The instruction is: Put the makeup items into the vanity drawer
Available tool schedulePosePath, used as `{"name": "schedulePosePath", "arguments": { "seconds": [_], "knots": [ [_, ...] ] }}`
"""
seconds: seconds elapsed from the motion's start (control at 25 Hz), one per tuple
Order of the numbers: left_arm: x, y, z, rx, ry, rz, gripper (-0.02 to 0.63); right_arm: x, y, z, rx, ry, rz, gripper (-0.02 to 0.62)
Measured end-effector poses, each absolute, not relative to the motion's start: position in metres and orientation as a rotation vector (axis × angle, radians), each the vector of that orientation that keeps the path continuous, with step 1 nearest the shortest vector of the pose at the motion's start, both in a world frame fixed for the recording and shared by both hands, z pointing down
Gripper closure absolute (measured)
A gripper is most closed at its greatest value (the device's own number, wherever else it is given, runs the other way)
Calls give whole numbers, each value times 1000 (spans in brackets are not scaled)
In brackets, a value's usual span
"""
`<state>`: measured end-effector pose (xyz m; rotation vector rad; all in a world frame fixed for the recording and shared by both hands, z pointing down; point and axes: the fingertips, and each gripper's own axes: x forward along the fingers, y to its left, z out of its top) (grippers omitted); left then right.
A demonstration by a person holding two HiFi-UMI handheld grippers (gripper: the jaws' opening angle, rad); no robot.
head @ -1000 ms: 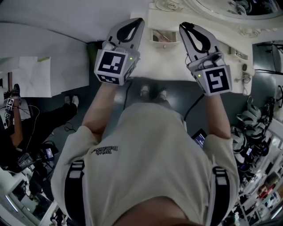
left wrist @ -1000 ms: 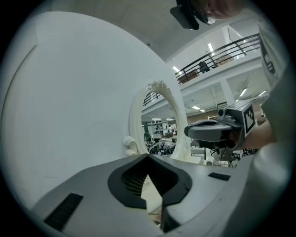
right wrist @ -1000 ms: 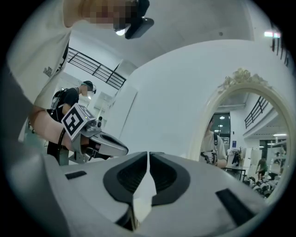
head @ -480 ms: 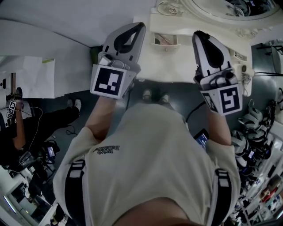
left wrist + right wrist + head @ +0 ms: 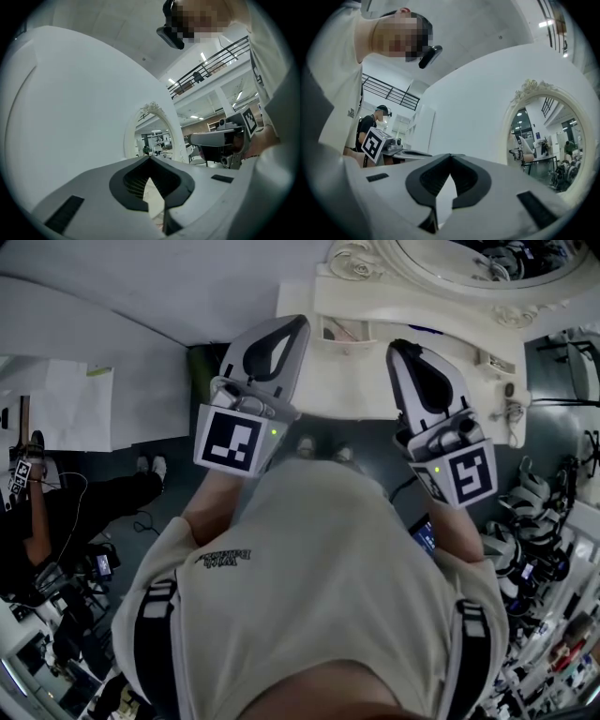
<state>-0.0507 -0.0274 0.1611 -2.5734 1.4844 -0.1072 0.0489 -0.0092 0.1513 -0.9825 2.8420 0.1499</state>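
Note:
The white vanity (image 5: 356, 385) stands before me under its ornate mirror (image 5: 469, 268). On the vanity top, a small open compartment (image 5: 342, 329) holds pinkish items too small to make out. My left gripper (image 5: 300, 322) hovers over the vanity's left part, just left of that compartment; it is shut and empty. My right gripper (image 5: 398, 345) hovers over the right part, level; its jaws have just closed fully with nothing between them. In the gripper views, the tips of the left gripper (image 5: 150, 157) and the right gripper (image 5: 450, 154) meet, each aimed at the wall beside the mirror (image 5: 543, 136).
A person in black (image 5: 37, 512) stands at the far left near a white table with papers (image 5: 66, 409). Racks of gear and cables (image 5: 534, 521) crowd the floor at the right. My own feet (image 5: 319, 446) show under the vanity's front edge.
Both grippers have drawn back from the rear of the vanity toward its front edge and risen a little. The right gripper has rolled slightly and its tips have come together.

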Motion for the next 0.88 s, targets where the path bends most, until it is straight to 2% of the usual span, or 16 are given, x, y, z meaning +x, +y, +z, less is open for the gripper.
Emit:
{"name": "schedulePosePath", "arguments": {
  "seconds": [0.88],
  "knots": [
    [-48,-22,172,-2600,1488,-155,592,60,-10,150,-1037,2829,128,594]
  ]
}}
